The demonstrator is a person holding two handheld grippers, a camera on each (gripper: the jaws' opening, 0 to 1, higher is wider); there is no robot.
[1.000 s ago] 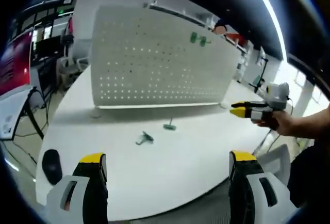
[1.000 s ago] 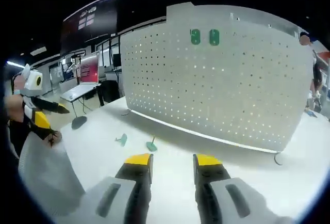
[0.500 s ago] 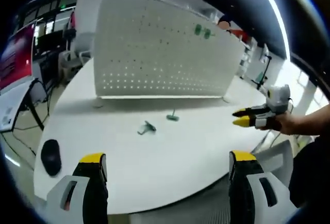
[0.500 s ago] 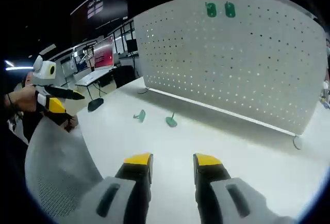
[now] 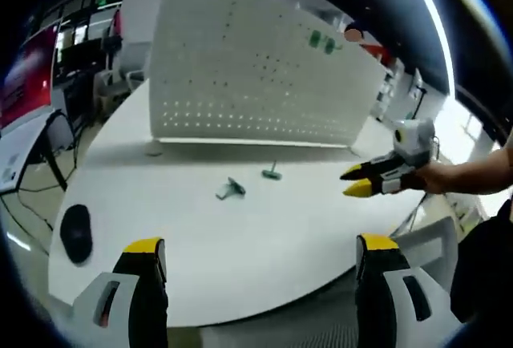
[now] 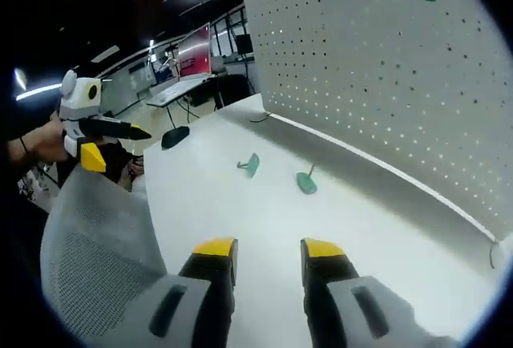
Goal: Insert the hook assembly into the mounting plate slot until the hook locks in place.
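Two small green hook pieces lie apart on the white table (image 5: 200, 236): one (image 5: 231, 190) to the left, the other (image 5: 272, 173) nearer the white pegboard (image 5: 256, 75). Two green hooks (image 5: 321, 42) hang high on the board. My left gripper (image 5: 260, 252) is wide open with nothing between its fingers, short of the table edge. A hand holds my right gripper (image 5: 354, 183) over the table's right side. In the right gripper view its jaws (image 6: 268, 252) stand a narrow gap apart and hold nothing, short of the hook pieces (image 6: 250, 163) (image 6: 305, 181). The left gripper (image 6: 100, 141) hangs at the left.
A black mouse (image 5: 76, 234) (image 6: 175, 135) lies near the table's left edge. A grey mesh chair back (image 6: 88, 268) stands between the two grippers at the table edge. Desks with monitors (image 6: 192, 51) fill the room behind. The pegboard (image 6: 385, 83) stands upright on small feet.
In the left gripper view the right gripper has come leftward over the table. The right gripper view has tilted down and drawn nearer the two loose hook pieces. Neither hook piece has moved.
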